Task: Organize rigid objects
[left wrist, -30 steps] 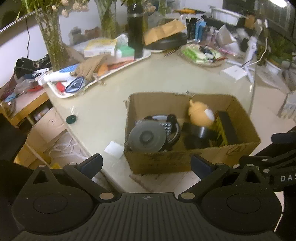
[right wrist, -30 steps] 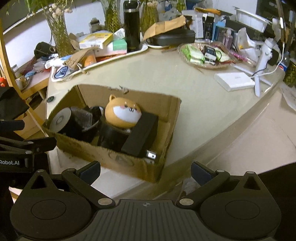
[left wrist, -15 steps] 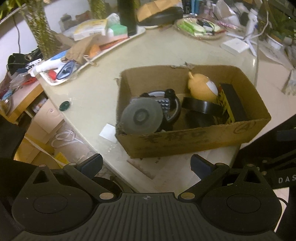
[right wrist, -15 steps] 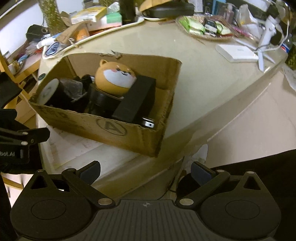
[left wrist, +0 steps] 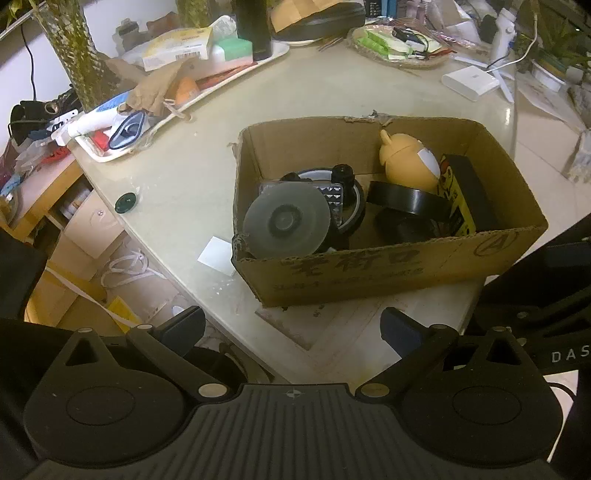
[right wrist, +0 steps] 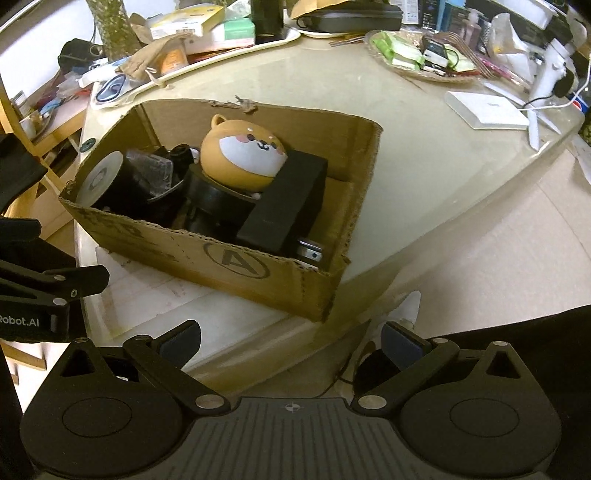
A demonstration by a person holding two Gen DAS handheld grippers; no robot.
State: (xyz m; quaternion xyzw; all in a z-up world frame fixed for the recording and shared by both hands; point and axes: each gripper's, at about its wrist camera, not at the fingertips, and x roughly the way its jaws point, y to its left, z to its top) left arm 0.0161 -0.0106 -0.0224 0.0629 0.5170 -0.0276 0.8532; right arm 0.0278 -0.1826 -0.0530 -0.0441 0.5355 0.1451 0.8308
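An open cardboard box point(left wrist: 388, 266) point(right wrist: 236, 266) stands at the table's near edge. Inside lie a grey disc point(left wrist: 286, 221) point(right wrist: 98, 177), an orange dog-faced toy point(left wrist: 406, 162) point(right wrist: 243, 155), a black tape roll point(left wrist: 406, 199) and a black block point(left wrist: 469, 192) point(right wrist: 291, 206). My left gripper point(left wrist: 291, 328) hovers open and empty above and in front of the box. My right gripper point(right wrist: 290, 338) is open too, empty, off the box's near right corner. The left tool shows at the right wrist view's left edge.
A white tray point(left wrist: 155, 122) of clutter sits at the back left, with a black bottle point(left wrist: 253, 29) and vases behind. A wicker dish point(right wrist: 424, 59) and a white flat box point(right wrist: 484, 110) lie at the back right. A dark cap point(left wrist: 125, 203) and white card point(left wrist: 218, 254) lie left of the box.
Both grippers have risen and pitched down over the box, so it sits higher in both views and its inside shows more. Nothing in the box has moved.
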